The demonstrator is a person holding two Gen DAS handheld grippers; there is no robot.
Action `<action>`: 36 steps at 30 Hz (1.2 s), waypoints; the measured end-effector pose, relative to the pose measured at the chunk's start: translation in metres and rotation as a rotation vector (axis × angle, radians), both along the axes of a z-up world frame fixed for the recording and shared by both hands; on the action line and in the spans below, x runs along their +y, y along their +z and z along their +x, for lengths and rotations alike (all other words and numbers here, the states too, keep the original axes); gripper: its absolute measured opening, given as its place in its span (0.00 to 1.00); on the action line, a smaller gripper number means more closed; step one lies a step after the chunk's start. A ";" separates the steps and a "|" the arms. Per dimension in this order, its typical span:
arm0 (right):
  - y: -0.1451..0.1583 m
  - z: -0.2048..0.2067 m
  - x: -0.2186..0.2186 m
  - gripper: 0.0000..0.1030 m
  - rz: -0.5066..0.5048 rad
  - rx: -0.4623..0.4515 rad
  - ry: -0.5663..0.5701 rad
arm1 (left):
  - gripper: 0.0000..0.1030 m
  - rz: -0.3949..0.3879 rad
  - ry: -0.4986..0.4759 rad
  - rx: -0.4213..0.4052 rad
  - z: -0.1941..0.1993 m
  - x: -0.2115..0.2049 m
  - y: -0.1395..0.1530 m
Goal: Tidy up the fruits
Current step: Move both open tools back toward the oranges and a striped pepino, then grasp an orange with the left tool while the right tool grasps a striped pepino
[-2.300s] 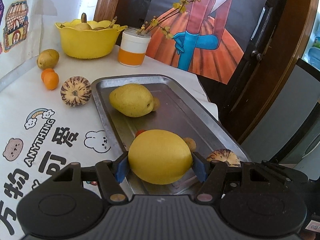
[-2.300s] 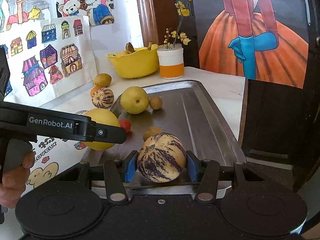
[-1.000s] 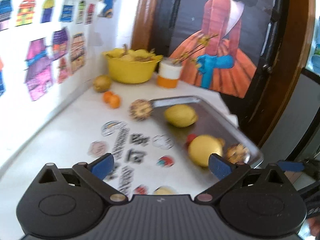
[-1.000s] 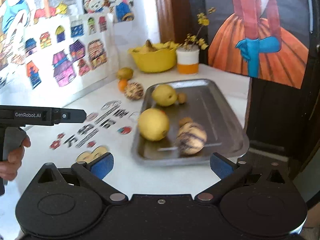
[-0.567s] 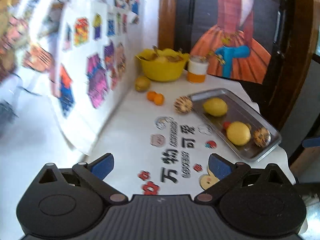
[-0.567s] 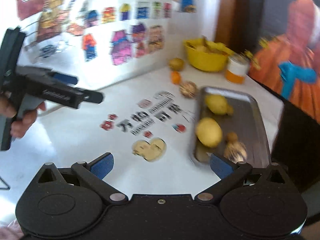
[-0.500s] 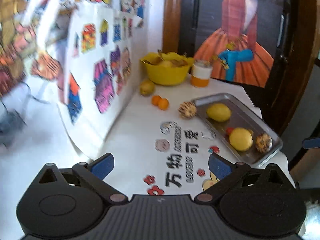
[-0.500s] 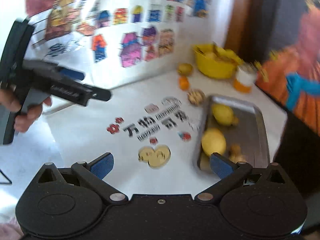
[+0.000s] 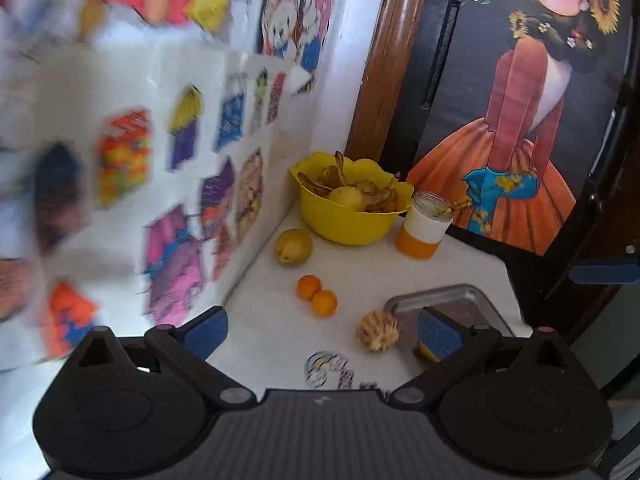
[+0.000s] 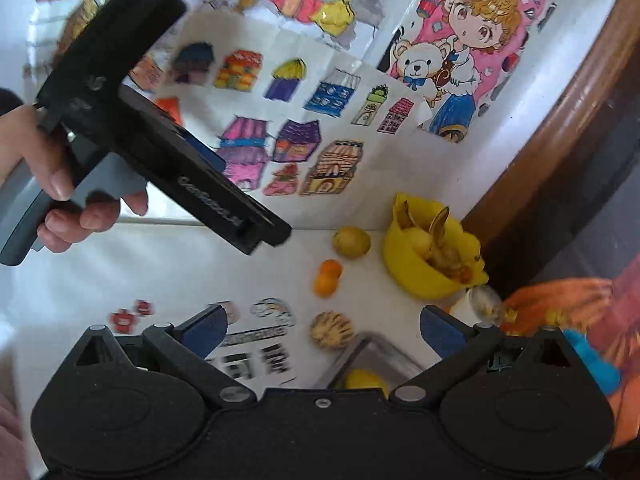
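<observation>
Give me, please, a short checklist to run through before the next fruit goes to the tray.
1. Left tongs open and holding nothing: ok.
2. Right tongs open and holding nothing: ok.
3. Loose fruit in view on the table: ok; striped melon beside the tray, two oranges touching, pear near the yellow bowl.
4. Free room on the tray: cannot tell; only its far corner shows, the rest is hidden behind the tongs.
5. Tongs lined up on one fruit: not ok; both are held high and apart from every fruit.
6. Sharp view: not ok; both pictures are blurred in parts.
</observation>
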State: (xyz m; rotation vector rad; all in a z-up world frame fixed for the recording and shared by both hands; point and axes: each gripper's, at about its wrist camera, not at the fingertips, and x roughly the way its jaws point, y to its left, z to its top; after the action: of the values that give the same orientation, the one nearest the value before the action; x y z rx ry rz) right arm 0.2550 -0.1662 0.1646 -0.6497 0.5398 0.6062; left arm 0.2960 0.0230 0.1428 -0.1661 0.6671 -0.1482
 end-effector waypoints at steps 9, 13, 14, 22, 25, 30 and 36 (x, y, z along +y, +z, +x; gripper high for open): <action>-0.075 0.082 -0.019 0.99 0.101 0.081 -0.033 | 1.00 -0.108 0.019 0.129 0.095 -0.011 -0.080; -0.110 0.108 -0.017 0.99 0.124 0.114 -0.031 | 0.99 -0.121 0.019 0.174 0.119 -0.014 -0.115; -0.117 0.114 -0.016 0.99 0.132 0.125 -0.027 | 0.99 -0.127 0.015 0.180 0.125 -0.014 -0.123; -0.155 0.153 -0.008 0.84 0.147 0.208 -0.022 | 0.92 -0.169 -0.004 0.191 0.150 -0.013 -0.149; -0.161 0.161 -0.007 0.80 0.147 0.211 -0.010 | 0.86 -0.147 -0.017 0.170 0.150 -0.016 -0.151; -0.168 0.164 -0.003 0.72 0.133 0.220 0.014 | 0.70 -0.124 -0.032 0.153 0.150 -0.022 -0.153; -0.174 0.166 0.000 0.57 0.121 0.233 0.015 | 0.55 -0.129 -0.038 0.150 0.151 -0.025 -0.154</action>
State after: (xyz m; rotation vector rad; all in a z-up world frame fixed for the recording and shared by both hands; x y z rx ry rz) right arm 0.4206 -0.1664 -0.0096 -0.4713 0.7104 0.7278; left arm 0.4474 -0.0024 -0.0110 -0.2906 0.8104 -0.2169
